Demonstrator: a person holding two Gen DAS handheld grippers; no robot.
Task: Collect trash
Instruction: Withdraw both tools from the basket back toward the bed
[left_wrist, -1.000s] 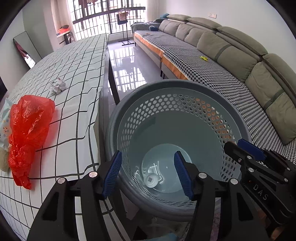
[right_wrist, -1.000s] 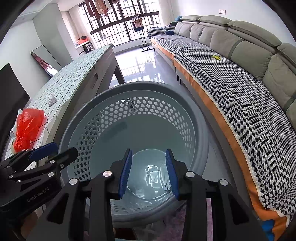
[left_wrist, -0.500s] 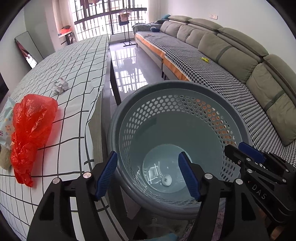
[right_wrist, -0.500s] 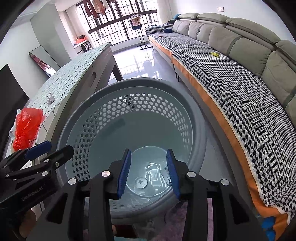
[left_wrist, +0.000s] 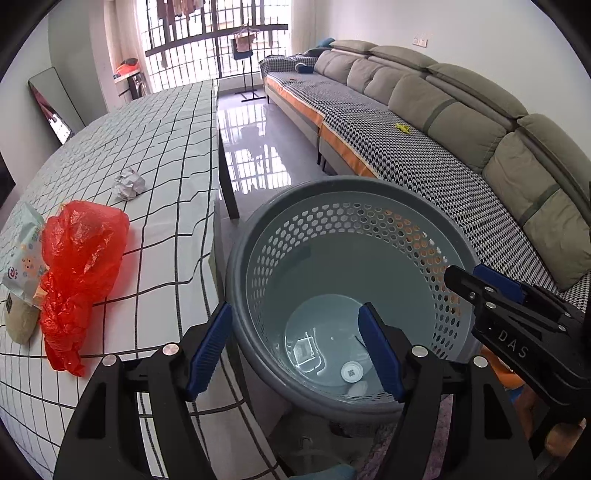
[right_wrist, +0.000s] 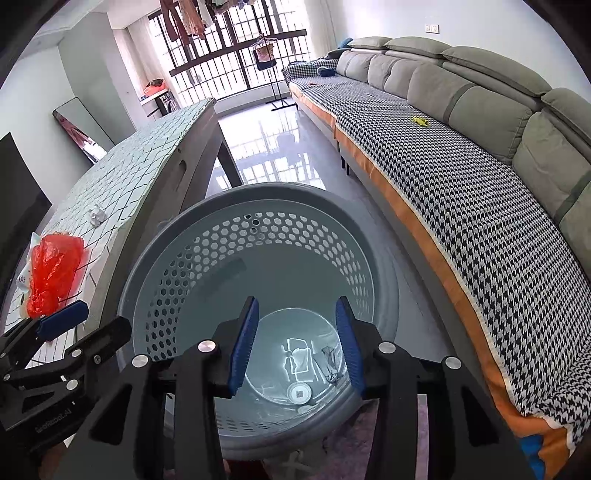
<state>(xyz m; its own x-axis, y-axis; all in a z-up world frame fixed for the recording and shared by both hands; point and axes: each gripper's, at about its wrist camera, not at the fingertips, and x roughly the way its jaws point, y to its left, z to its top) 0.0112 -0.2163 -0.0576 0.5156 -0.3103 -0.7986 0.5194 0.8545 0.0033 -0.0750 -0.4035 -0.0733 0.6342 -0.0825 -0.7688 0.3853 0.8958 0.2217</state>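
A grey perforated bin (left_wrist: 347, 206) stands on the floor between the table and the sofa. On its floor lie a small white round piece (left_wrist: 351, 371) and a crumpled clear wrapper (right_wrist: 330, 360). My left gripper (left_wrist: 295, 325) hangs open over the bin's near left rim, with nothing in its jaws. My right gripper (right_wrist: 297, 321) is over the bin (right_wrist: 266, 192) too. Its jaws are opening and nothing is between them. On the table lie a red plastic bag (left_wrist: 77, 258), a white paper ball (left_wrist: 128, 183) and a printed packet (left_wrist: 22, 258).
The table (left_wrist: 166, 140) with a checked cloth runs along the left, its edge close to the bin. A long grey sofa (left_wrist: 461, 122) with a houndstooth cover fills the right. Glossy floor (left_wrist: 258, 147) lies between them. A mirror (left_wrist: 51, 107) leans on the far wall.
Both pairs of jaws have widened, the left far more than the right. The white round piece has shifted on the bin's floor. Both hands have stayed over the bin.
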